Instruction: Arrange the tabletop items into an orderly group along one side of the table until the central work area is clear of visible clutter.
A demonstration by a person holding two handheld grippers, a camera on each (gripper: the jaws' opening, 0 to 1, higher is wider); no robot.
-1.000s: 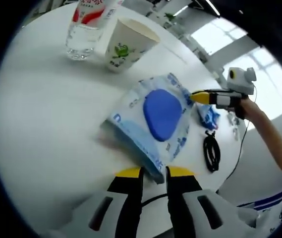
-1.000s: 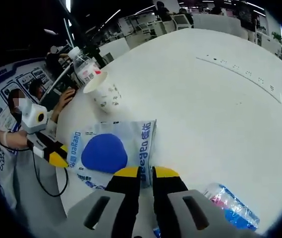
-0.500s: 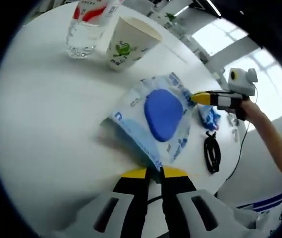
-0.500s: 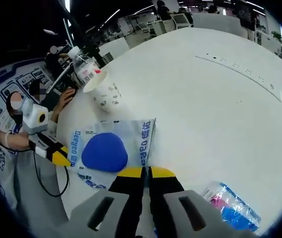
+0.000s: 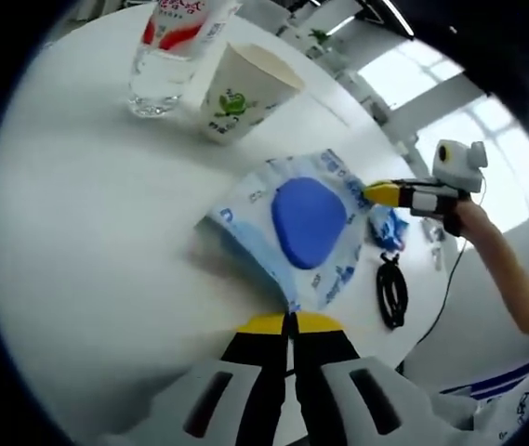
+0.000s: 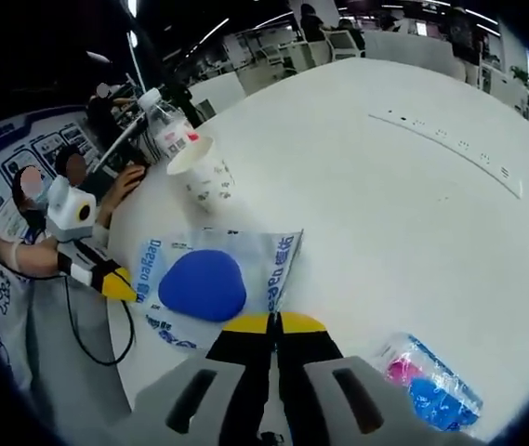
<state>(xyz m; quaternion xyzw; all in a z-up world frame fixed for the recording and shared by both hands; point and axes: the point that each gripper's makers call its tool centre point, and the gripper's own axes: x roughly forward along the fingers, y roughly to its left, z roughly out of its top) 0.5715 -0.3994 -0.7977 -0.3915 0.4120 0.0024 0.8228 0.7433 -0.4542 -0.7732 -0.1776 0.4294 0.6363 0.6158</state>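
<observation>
While both grippers pinch opposite edges of the flat blue-and-clear plastic packet, it wants carrying beside the white paper cup.

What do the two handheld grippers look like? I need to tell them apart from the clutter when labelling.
Each gripper has two black jaws with yellow tips on a pale grey body: the left gripper and the right gripper look alike. Seen from the side, the right gripper is black and white behind its yellow tip. A thin black cable hangs from it, below a bare forearm with no sleeve.
</observation>
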